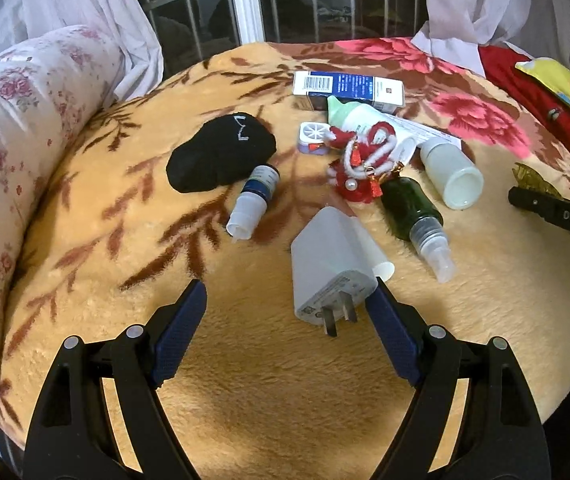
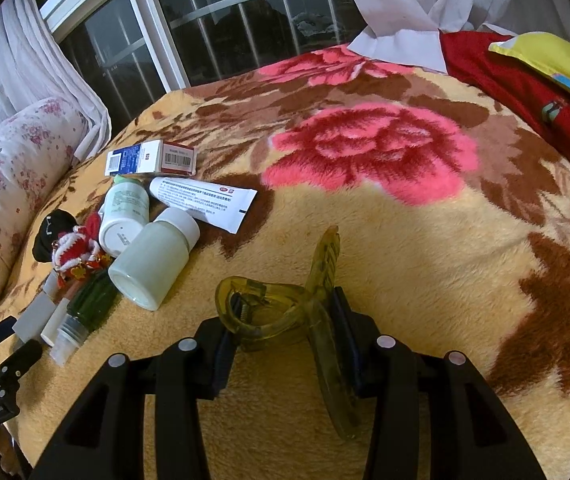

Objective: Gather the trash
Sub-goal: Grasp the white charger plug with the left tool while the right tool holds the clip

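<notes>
Your left gripper (image 1: 287, 300) hangs above the floral blanket (image 1: 245, 380) with its jaws spread wide and nothing pinched: the white charger plug (image 1: 327, 276) lies between the blue pads (image 1: 183, 332), its prongs toward you, and the right-hand pad sits just beside its corner, though you cannot tell whether it touches. In the left wrist view the clutter fans out beyond the plug. At 11 o'clock from it lies a small blue-labelled spray bottle (image 1: 253, 202), and past that, further toward 11, a black sock (image 1: 221, 154). At 1 o'clock lies the green spray bottle (image 1: 413, 208), its clear cap toward you, with a frosted white bottle (image 1: 451, 172) just beside it at 2 o'clock. At 12 o'clock a red and white knitted charm (image 1: 359, 160) rests against the pale green-capped bottle (image 1: 365, 116), and the blue and white carton (image 1: 349, 86) lies behind them. Your right gripper (image 2: 285, 330) is clenched on a translucent yellow hair claw clip (image 2: 281, 312), one pad on the clip's rounded handle, the other against its long toothed arm, which points toward 12 o'clock over the blanket. At 11 o'clock from the clip in that view lies a white tube (image 2: 205, 200), touching the frosted bottle's cap. The left gripper's black frame shows at 9 o'clock.
</notes>
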A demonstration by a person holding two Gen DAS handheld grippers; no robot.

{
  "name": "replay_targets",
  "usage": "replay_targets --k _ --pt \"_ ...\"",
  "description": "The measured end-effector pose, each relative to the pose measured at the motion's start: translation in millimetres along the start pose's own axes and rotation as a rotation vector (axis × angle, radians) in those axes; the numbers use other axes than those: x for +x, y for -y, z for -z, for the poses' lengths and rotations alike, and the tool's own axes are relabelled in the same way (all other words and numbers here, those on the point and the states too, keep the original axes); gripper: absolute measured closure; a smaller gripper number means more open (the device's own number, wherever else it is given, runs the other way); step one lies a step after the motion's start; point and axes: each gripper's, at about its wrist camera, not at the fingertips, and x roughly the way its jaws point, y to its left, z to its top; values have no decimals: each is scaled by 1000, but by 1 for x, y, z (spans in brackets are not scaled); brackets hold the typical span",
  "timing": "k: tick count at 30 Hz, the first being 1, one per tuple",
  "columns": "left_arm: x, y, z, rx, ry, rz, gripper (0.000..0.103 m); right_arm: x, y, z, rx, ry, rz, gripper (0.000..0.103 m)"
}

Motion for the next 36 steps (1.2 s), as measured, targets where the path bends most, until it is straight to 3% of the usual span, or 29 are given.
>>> replay_targets --k 4,8,11,20,28,32,36 --pt "9 2 -5 3 -5 21 25 0 -1 0 0 -1 1 59" --pt "19 11 -10 41 -21 39 45 -1 -1 0 2 0 -1 59" --pt "27 12 -17 52 -36 49 52 0 -1 0 3 0 -3 58" --pt "48 8 -31 110 -79 66 47 0 -1 1 6 1 -8 58" --pt "57 -4 -36 73 -88 134 67 0 0 1 4 0 -6 58" --pt "59 -1 -39 108 -80 127 76 0 -1 1 6 1 -8 58" --pt "62 -1 -46 136 -55 91 78 -1 1 1 6 1 -8 58"
